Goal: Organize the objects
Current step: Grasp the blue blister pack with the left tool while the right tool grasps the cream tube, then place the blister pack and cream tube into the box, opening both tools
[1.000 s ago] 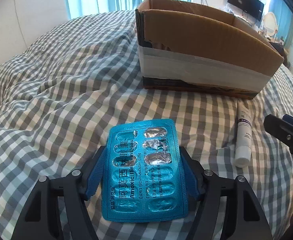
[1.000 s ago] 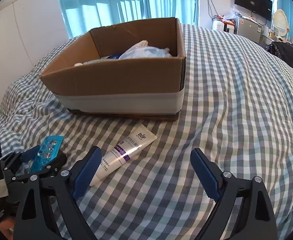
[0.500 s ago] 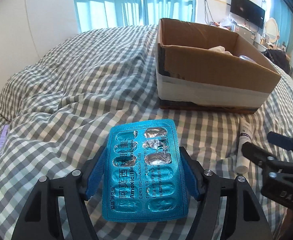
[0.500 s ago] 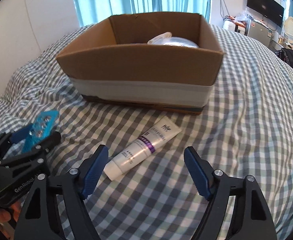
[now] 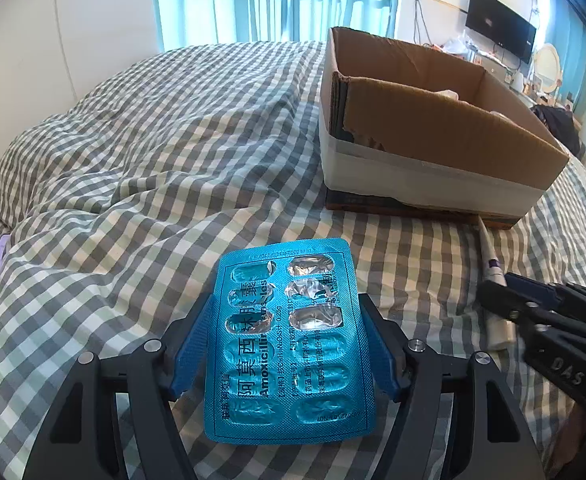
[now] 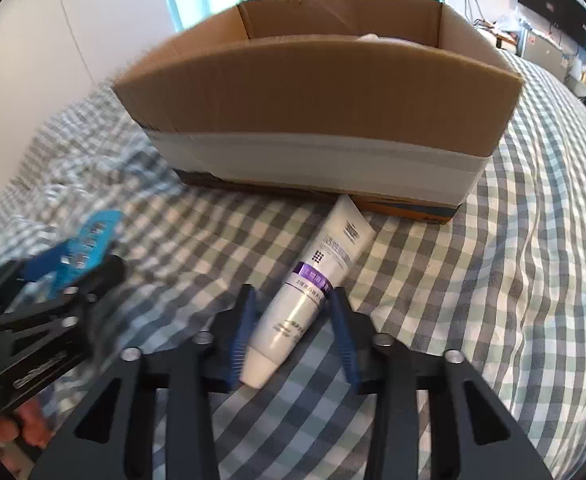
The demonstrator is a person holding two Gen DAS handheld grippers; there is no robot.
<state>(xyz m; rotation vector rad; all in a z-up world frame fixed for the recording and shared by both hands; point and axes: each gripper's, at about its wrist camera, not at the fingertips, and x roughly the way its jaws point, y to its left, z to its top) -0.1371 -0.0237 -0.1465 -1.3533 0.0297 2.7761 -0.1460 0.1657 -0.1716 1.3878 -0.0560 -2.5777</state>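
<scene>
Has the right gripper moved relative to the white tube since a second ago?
Yes. The right gripper has come forward and narrowed: its fingers now flank the white tube lying before the cardboard box, where earlier the tube lay ahead, leftward.

both wrist views low; share box [image 5: 433,148]

Bedroom: checkered bed [image 5: 133,168], TV [image 5: 501,34]

Blue foil pack [image 5: 289,344] with silver burst pockets. White tube [image 6: 313,300] with purple band. Brown box [image 6: 325,92] with white tape band. Grey, white and pale green checked bedspread [image 5: 133,184]. Black grippers [image 6: 291,330] with blue pads [image 6: 343,336]. Turquoise curtains [image 5: 221,0].
</scene>
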